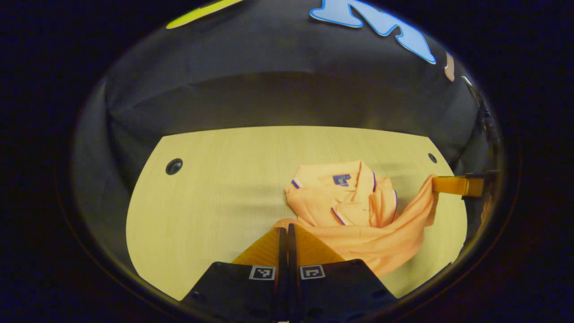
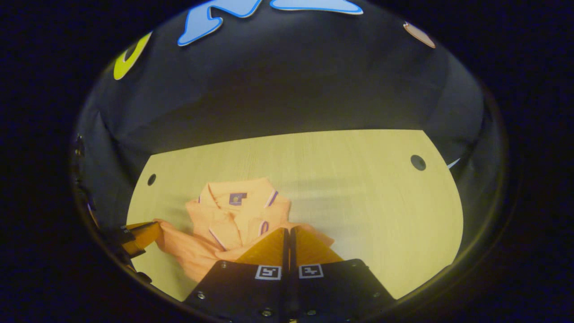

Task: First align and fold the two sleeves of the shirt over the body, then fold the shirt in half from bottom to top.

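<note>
Left tongs (image 1: 287, 229) and right tongs (image 2: 287, 231) each closed on the shirt (image 1: 354, 211) hem, held up. Sleeves already folded over the body. Bottom-to-top fold underway; collar lies mid-surface (image 1: 215, 179), nearer the far edge.

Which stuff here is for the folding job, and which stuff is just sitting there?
For the job:
- orange shirt, bunched up on the table
- left claw, pinching the shirt's edge
- right claw, pinching another edge

Just there:
- wooden table
- round holes in the tabletop
- booth's black cloth wall
</note>
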`<state>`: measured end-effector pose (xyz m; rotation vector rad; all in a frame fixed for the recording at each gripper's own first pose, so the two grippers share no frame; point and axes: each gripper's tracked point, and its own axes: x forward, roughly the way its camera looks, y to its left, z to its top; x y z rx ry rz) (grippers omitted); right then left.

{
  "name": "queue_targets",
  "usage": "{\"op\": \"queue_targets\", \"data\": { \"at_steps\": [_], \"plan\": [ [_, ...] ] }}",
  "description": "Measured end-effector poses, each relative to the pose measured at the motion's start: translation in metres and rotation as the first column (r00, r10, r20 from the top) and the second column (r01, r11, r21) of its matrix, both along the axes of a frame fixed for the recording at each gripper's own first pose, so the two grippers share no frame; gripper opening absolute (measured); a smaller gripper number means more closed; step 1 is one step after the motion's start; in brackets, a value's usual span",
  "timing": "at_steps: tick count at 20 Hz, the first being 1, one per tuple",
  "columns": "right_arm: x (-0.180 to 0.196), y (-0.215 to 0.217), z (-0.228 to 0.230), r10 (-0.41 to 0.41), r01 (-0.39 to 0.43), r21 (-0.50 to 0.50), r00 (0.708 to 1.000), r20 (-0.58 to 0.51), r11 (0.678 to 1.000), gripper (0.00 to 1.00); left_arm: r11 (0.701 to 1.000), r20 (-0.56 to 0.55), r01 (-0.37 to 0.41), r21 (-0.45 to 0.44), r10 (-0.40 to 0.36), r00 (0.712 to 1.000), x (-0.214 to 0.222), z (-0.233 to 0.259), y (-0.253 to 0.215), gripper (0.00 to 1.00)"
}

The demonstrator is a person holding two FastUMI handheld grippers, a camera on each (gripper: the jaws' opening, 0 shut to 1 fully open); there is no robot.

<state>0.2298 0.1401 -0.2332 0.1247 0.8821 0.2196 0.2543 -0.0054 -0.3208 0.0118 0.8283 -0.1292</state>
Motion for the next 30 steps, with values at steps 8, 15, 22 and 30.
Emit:
{"op": "queue_targets", "data": {
  "at_steps": [8, 15, 22, 30],
  "plan": [
    [0.081, 0.001, -0.002, -0.073, 0.070, 0.046, 0.995, 0.069, 0.997, 0.00, 0.999, 0.058, -0.041, -0.033, 0.043, 0.997, 0.076, -0.014, 0.001, 0.05],
    [0.126, 0.004, -0.021, -0.093, 0.085, 0.066, 0.988, 0.121, 0.994, 0.00, 0.998, 0.125, -0.049, -0.049, 0.055, 0.991, 0.123, -0.023, -0.007, 0.05],
    [0.130, -0.001, -0.056, -0.073, 0.069, 0.052, 0.993, 0.089, 0.996, 0.00, 0.995, 0.103, -0.093, -0.046, 0.098, 0.990, 0.133, -0.058, 0.004, 0.05],
    [0.132, 0.005, -0.076, -0.060, 0.058, 0.050, 0.997, 0.050, 0.997, 0.00, 0.994, 0.101, -0.110, 0.023, 0.108, 0.989, 0.135, -0.065, 0.004, 0.06]
  ]
}}
